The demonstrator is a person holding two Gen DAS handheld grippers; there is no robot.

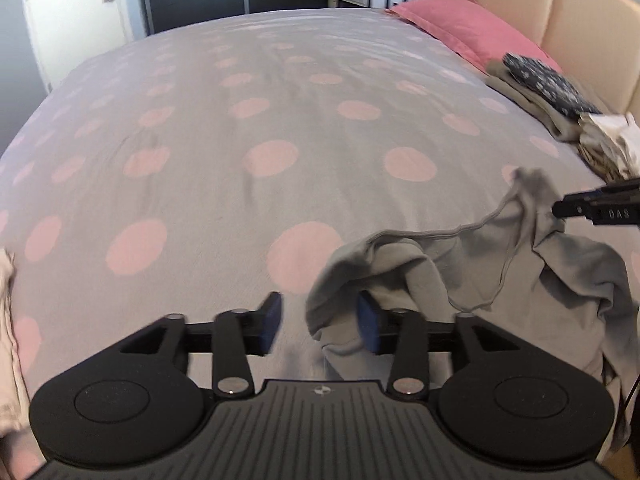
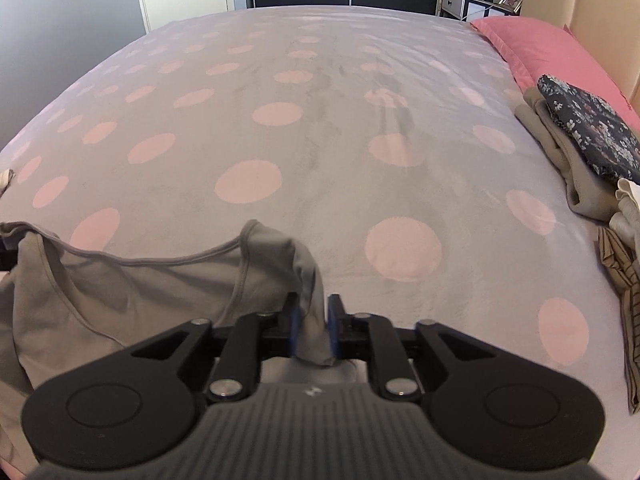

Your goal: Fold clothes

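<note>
A grey top (image 1: 472, 268) hangs crumpled over the near right part of the bed; in the right wrist view it (image 2: 132, 288) spreads to the left. My right gripper (image 2: 314, 324) is shut on one shoulder of the top; it also shows in the left wrist view (image 1: 560, 210) pinching the cloth. My left gripper (image 1: 320, 320) is open, with a fold of the top draped over its right pad (image 1: 370, 326) and the left pad (image 1: 270, 320) bare.
The bed has a grey cover with pink dots (image 1: 272, 158). A pink pillow (image 1: 468, 28) lies by the beige headboard (image 1: 592, 28). Folded clothes are stacked at the right edge (image 2: 576, 136), a dark floral piece (image 1: 548, 84) on top. A pale cloth (image 1: 10, 336) lies at the left edge.
</note>
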